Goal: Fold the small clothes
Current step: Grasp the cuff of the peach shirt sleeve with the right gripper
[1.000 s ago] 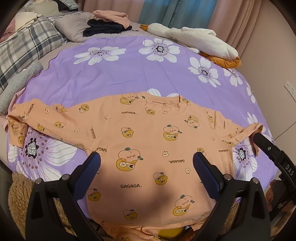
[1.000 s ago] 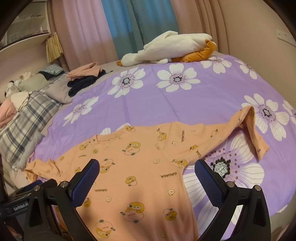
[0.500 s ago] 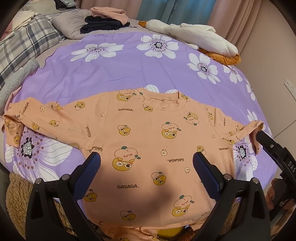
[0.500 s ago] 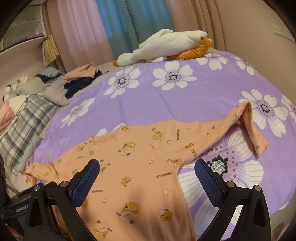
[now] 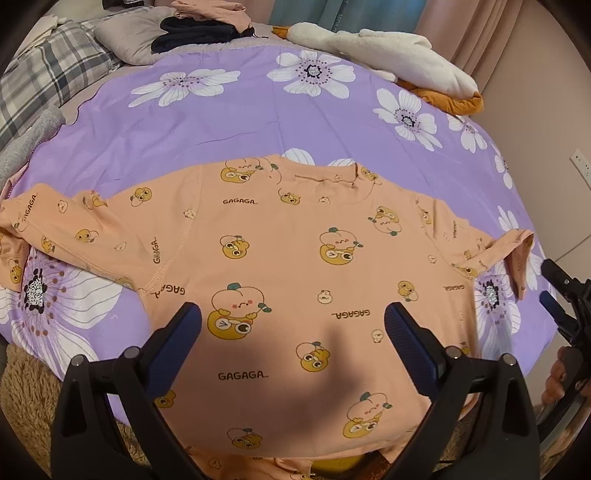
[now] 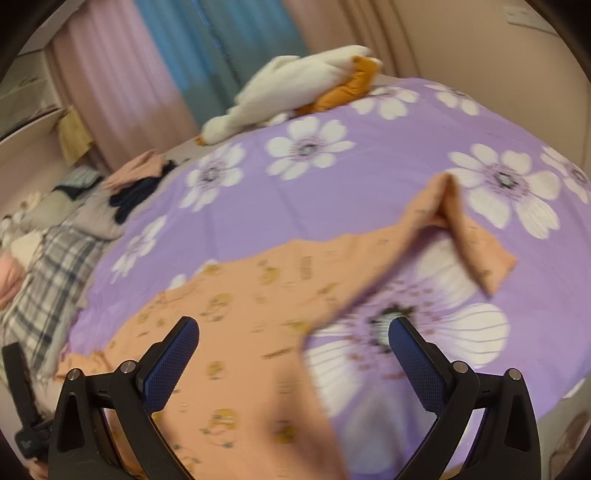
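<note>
An orange long-sleeved child's top with cartoon prints lies spread flat on the purple flowered bedspread, neck away from me. Its left sleeve stretches out to the left; its right sleeve is bent back on itself. My left gripper hovers open over the top's lower middle, holding nothing. My right gripper is open above the top's right side seam, in a blurred view. The right gripper's tips also show at the left wrist view's right edge.
A white and orange plush toy lies at the far side of the bed. Folded pink and dark clothes sit on a grey pillow, with a plaid blanket at far left. A shaggy rug lies below the bed edge. Curtains hang behind.
Both grippers have moved forward and closer over the top. The right wrist view has swung left and is now blurred. Both stay open; the top has not moved.
</note>
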A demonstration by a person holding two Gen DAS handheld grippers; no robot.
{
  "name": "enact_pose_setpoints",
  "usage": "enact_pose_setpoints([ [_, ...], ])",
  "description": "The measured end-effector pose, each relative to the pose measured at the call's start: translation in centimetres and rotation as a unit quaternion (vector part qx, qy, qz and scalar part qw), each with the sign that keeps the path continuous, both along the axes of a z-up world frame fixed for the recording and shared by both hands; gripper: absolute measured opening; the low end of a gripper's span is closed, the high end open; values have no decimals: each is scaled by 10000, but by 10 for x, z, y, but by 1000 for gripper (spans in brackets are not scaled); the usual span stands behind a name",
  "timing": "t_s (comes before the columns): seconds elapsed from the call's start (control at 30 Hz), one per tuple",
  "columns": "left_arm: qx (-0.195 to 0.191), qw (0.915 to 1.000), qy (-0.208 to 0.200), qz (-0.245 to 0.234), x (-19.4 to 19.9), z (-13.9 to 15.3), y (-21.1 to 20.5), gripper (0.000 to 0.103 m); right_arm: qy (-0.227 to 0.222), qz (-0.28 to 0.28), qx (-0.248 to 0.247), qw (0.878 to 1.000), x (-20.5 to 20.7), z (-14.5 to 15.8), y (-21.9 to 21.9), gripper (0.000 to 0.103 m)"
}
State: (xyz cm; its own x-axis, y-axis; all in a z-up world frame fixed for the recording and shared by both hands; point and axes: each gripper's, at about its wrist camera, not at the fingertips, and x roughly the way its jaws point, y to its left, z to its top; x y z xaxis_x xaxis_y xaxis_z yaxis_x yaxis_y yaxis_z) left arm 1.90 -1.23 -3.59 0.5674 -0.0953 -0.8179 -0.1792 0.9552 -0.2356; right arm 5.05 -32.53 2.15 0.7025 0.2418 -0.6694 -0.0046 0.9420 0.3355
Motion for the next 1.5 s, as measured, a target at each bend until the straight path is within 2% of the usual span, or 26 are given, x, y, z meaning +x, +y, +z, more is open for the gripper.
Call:
enact_pose_setpoints([
  [0.1,-61,9999,83,14,5,-7,0,95,235,-477,256,9983,5,-13,-40,102],
  [0.3,-100,9997,203,58,13,-19,0,91,526,-1228,918,9868,8,-28,-98,102],
  [0.33,-104,9997,224,68,14,-20,0,91,559,-1286,1154,9834,10,-29,-107,102],
  [0.4,-100,9996,254,92,15,-22,0,91,574,-1322,1405,9795,13,-28,-115,102],
  [0.5,-85,9996,241,97,18,-24,0,91,500,-1283,1492,9792,24,-21,-116,102],
  [0.63,-77,9996,259,80,21,-25,0,91,630,-887,2270,9678,50,-30,-107,102],
  [0.83,-89,9994,326,94,25,-30,3,91,884,-1233,2076,9664,106,-45,-106,100],
  [0.9,-91,9993,338,120,26,-32,5,91,969,-1362,2097,9634,120,-51,-111,93],
  [1.0,-56,9991,395,169,29,-38,8,91,1050,-1711,2190,9549,138,-64,-129,77],
  [1.1,0,9984,521,216,32,-47,11,91,973,-2101,2109,9497,140,-68,-149,58],
  [1.17,18,9985,502,220,33,-47,11,91,912,-2174,1955,9519,140,-66,-159,28],
  [1.23,35,9986,485,206,33,-47,11,91,806,-2166,1762,9568,138,-59,-165,10],
  [1.3,26,9986,480,206,34,-48,11,91,494,-2065,1631,9635,130,-45,-169,6],
  [1.37,24,9987,474,200,34,-48,10,91,-26,-1872,1506,9707,115,-28,-170,6],
  [1.43,-29,9987,467,208,34,-47,11,91,-352,-1844,1168,9752,100,-21,-169,6],
  [1.5,-58,9986,472,214,34,-47,13,91,-223,-2005,708,9769,89,-31,-168,6],
])
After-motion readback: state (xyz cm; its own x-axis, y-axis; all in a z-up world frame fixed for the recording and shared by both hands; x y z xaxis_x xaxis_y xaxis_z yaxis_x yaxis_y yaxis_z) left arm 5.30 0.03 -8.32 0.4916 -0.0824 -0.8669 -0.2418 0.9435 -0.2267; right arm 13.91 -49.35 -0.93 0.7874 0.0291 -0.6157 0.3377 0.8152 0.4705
